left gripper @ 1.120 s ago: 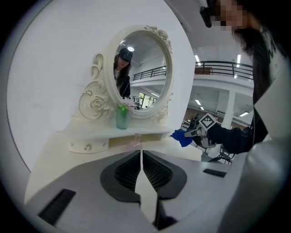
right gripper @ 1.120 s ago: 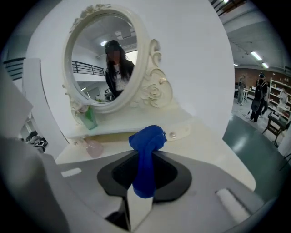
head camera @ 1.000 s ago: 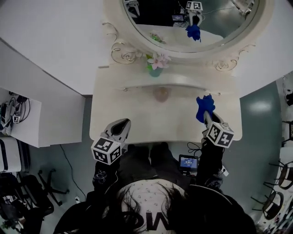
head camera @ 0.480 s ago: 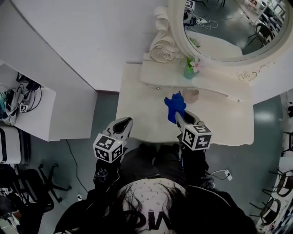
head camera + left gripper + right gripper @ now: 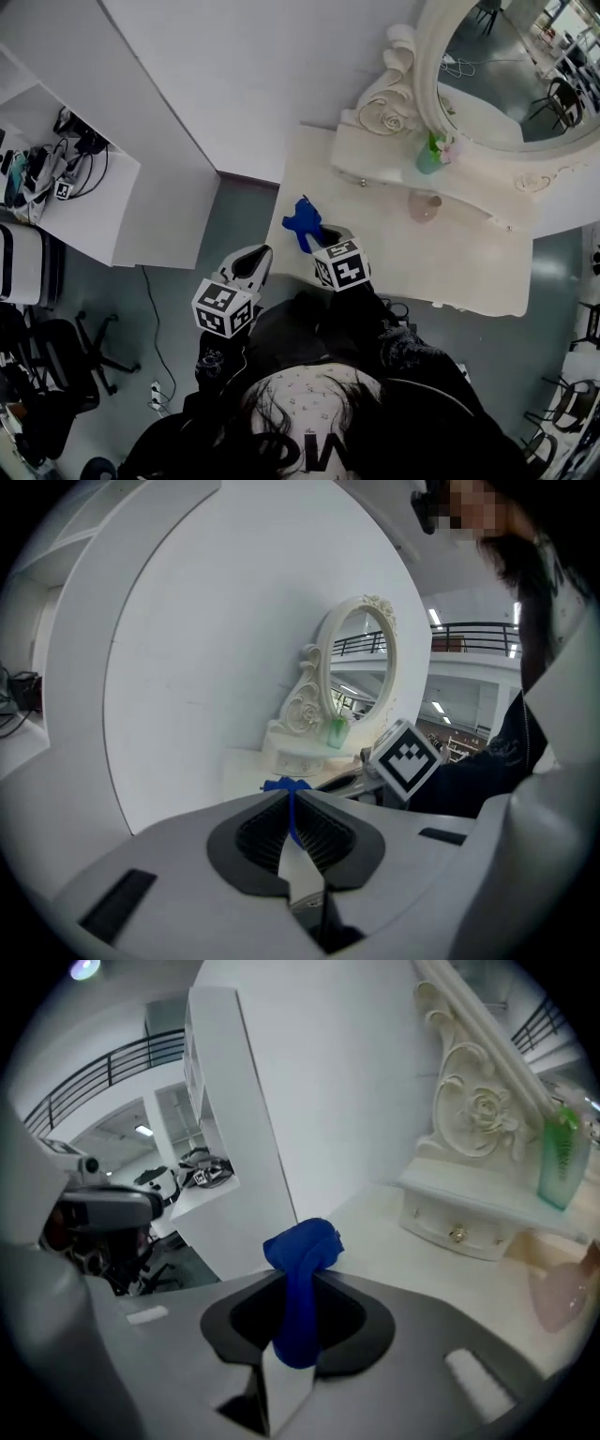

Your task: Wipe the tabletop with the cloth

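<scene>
Left tongs (image 5: 251, 258) pinched together, nothing in them, hanging over the floor (image 5: 236, 211) just off the left edge of the tabletop (image 5: 450, 258). Right tongs (image 5: 319, 241) just beside them, clenched on the blue cloth (image 5: 302, 223). The bunch sticks out ahead of the tips, along their axis, at the tabletop's near-left corner. Can't tell if it touches the surface. My read: the bare tabletop lies rightward, so the next stroke goes right, right hand only.

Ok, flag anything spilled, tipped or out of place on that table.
Nothing stands out. The green vase stands upright, and the cloth is bunched in the right hand-held gripper over the table.
</scene>
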`<state>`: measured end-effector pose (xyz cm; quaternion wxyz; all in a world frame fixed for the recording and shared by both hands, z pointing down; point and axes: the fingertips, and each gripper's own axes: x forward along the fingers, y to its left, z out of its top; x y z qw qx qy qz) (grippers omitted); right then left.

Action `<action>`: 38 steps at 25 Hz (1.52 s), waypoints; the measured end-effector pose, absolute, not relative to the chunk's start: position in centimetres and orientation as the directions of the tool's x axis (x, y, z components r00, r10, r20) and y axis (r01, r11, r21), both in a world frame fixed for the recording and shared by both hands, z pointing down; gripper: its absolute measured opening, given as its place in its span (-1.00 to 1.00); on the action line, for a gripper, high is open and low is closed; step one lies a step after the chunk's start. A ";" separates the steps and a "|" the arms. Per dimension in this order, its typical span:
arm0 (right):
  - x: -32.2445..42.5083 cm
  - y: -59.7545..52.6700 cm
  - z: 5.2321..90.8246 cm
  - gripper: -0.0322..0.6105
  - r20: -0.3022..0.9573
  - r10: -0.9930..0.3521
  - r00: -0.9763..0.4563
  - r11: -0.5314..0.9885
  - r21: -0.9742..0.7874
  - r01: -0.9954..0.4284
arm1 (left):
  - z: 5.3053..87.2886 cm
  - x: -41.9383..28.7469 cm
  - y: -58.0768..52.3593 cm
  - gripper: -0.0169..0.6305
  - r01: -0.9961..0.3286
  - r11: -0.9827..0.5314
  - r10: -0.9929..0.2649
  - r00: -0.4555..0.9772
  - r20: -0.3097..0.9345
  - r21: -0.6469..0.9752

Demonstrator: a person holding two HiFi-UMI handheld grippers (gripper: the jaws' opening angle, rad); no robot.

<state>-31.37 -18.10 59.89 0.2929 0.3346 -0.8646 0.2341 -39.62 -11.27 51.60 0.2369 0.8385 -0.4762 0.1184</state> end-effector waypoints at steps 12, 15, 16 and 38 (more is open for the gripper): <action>-27.5 -17.1 65.6 -0.64 0.742 -0.448 -0.498 0.635 -0.129 -0.762 | 52.2 -39.1 -10.4 -0.97 -0.847 -0.445 -0.725 0.531 0.439 0.290; -24.7 -17.3 65.8 -0.64 0.746 -0.467 -0.475 0.596 -0.131 -0.792 | 52.1 -37.2 -10.8 -0.97 -0.833 -0.472 -0.708 0.553 0.439 0.288; -23.6 -17.4 65.8 -0.64 0.745 -0.476 -0.467 0.579 -0.135 -0.804 | 52.0 -36.5 -10.8 -0.97 -0.828 -0.482 -0.702 0.561 0.439 0.287; 5.6 -16.6 66.0 -0.64 0.764 -0.581 -0.281 0.246 -0.164 -0.955 | 51.5 -13.6 -14.0 -0.97 -0.680 -0.679 -0.534 0.716 0.449 0.276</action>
